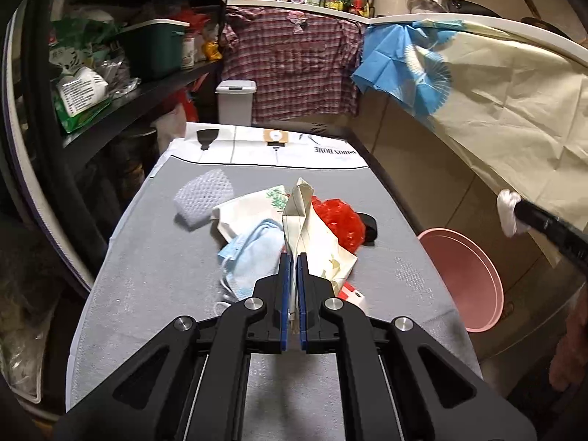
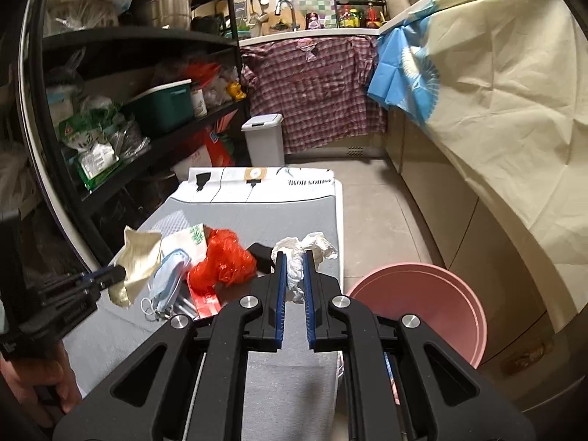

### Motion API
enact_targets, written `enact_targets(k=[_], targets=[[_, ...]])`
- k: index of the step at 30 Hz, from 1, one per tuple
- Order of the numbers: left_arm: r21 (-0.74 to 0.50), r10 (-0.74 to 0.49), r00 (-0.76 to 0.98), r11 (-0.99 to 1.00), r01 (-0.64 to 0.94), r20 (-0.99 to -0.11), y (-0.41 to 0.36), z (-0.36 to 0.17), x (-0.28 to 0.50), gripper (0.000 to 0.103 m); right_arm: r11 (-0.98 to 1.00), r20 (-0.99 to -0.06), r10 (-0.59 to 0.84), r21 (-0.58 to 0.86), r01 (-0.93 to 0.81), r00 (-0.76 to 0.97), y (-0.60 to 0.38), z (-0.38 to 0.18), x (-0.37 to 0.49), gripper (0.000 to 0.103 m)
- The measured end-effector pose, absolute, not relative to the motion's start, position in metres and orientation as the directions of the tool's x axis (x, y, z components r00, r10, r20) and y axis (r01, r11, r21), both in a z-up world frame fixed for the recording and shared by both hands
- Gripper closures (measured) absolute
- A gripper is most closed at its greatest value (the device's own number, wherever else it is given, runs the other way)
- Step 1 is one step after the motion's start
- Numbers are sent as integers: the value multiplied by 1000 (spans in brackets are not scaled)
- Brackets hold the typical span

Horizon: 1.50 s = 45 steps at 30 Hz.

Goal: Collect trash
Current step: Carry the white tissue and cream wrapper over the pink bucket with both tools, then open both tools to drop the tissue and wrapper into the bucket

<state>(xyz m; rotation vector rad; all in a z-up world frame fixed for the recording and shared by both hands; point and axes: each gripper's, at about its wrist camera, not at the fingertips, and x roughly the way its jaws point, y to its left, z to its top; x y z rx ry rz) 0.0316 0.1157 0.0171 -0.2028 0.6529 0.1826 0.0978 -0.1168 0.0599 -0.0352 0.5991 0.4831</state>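
The left gripper (image 1: 293,257) is pinched nearly shut on a folded cream paper wrapper (image 1: 299,217), which stands up out of its blue pads above the litter. The right gripper (image 2: 294,257) is likewise clamped, on a crumpled white tissue (image 2: 299,270) that bulges out past its fingertips.

Under the left gripper, the rest of the trash lies in a heap near the middle of the grey-covered table (image 1: 154,264): a pale blue face mask (image 1: 250,253), a crumpled red plastic bag (image 1: 340,220), a white printed paper bag (image 1: 250,205), and a small black object (image 1: 369,226) towards the right edge. A white mesh foam sleeve (image 1: 204,198) lies apart, towards the far left corner.

A pink plastic basin (image 2: 422,305) stands on the floor just off the table's right edge.

Both pieces seem lifted, so the step looks like carrying. Next, each gripper should swing over the basin, probably the bin for this trash, and open well inside its rim; the light paper could drift.
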Motion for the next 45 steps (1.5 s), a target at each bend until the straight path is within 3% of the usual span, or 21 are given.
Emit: enact_targets(k=[11,23,45], targets=[[-116,40,796,984,-138,-604,80,18,36,99,916,-528,369,71,-394,765,-168,76,114,94],[-118,-58,792,993,-18,-608,25,19,62,99,955,-551,287,108,-275,784,-223,48,143,94],[-118,-168,756,986,120,-633,-70,4,144,99,968,-572,251,136,-212,781,-257,29,175,93]])
